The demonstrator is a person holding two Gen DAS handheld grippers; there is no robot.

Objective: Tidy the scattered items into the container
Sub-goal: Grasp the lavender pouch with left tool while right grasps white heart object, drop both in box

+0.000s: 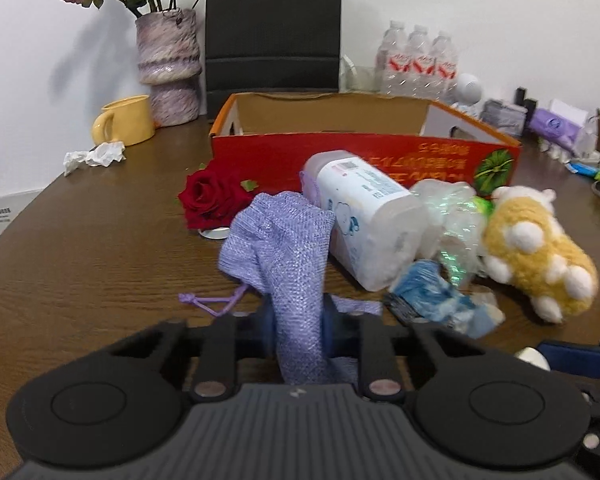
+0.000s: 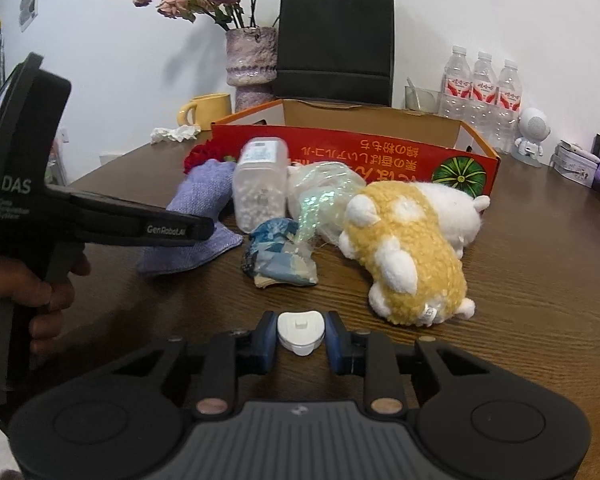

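My left gripper [image 1: 298,330] is shut on a lilac woven pouch [image 1: 288,240], also seen in the right wrist view [image 2: 204,216]. My right gripper [image 2: 301,338] is shut on a small white plastic piece [image 2: 301,332]. The open red cardboard box [image 1: 364,156] stands behind the pile; it also shows in the right wrist view [image 2: 380,152]. On the table in front of it lie a white bottle [image 1: 366,216], a red rose [image 1: 214,198], a shiny clear bag [image 2: 324,196], a blue packet [image 2: 280,254] and a yellow-white plush toy [image 2: 408,252].
A yellow mug [image 1: 126,120], crumpled tissue [image 1: 96,156], a vase of dried flowers [image 1: 168,68] and a black paper bag [image 1: 274,28] stand at the back. Water bottles [image 2: 480,92] and small items are at the back right. The wooden table [image 1: 80,248] runs left.
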